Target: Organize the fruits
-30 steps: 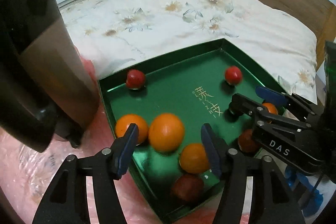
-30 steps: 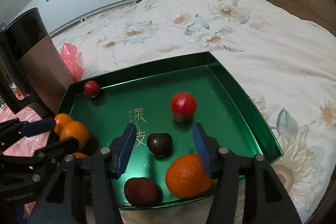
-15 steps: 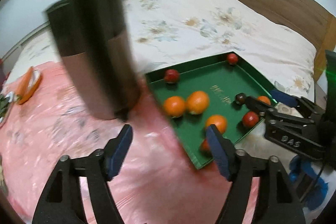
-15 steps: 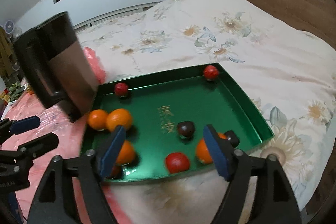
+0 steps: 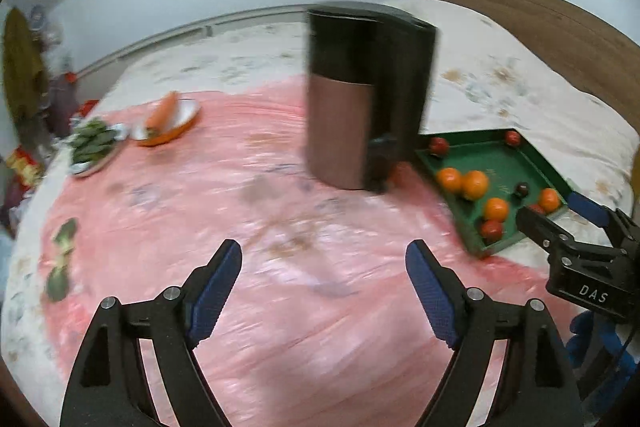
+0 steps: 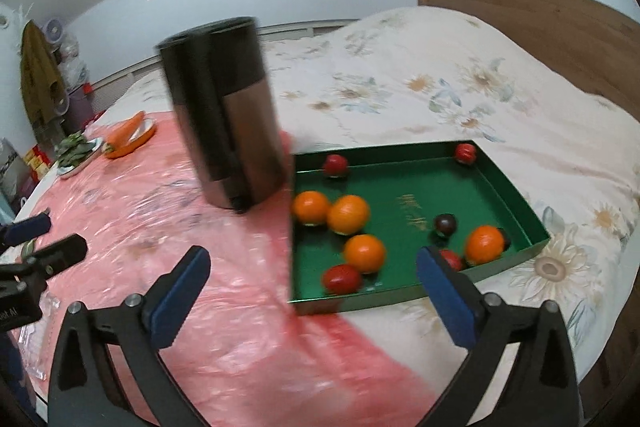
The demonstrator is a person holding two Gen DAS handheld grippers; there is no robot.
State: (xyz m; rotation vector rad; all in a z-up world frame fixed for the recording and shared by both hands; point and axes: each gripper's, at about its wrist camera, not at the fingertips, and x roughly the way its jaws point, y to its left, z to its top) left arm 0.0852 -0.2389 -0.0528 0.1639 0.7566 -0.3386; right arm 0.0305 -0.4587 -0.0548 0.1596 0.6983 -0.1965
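Lying on the bed, the green tray (image 6: 516,211) is your landmark: a shallow, glossy rectangle with raised walls and gold characters printed on its floor, too blurred to read. Inside it sit four round oranges (image 6: 348,214), two touching near the tray's left wall, one just in front of them, one by the near right corner. Smooth red fruits (image 6: 342,278) rest in both far corners and along the near wall, and a dark round fruit (image 6: 445,223) lies beside the gold writing.

Just left of the tray stands a tall cylinder container (image 6: 224,115), black on top, coppery metal below, on a crinkled pink plastic sheet (image 6: 224,307). Far left of the tray, an orange bowl (image 5: 168,125) holds a carrot.

Your left gripper (image 5: 324,291) is spread wide over the pink sheet, holding nothing. Your right gripper (image 6: 312,291) is also spread and empty, just in front of the tray; its body reads "DAS" in the left camera.
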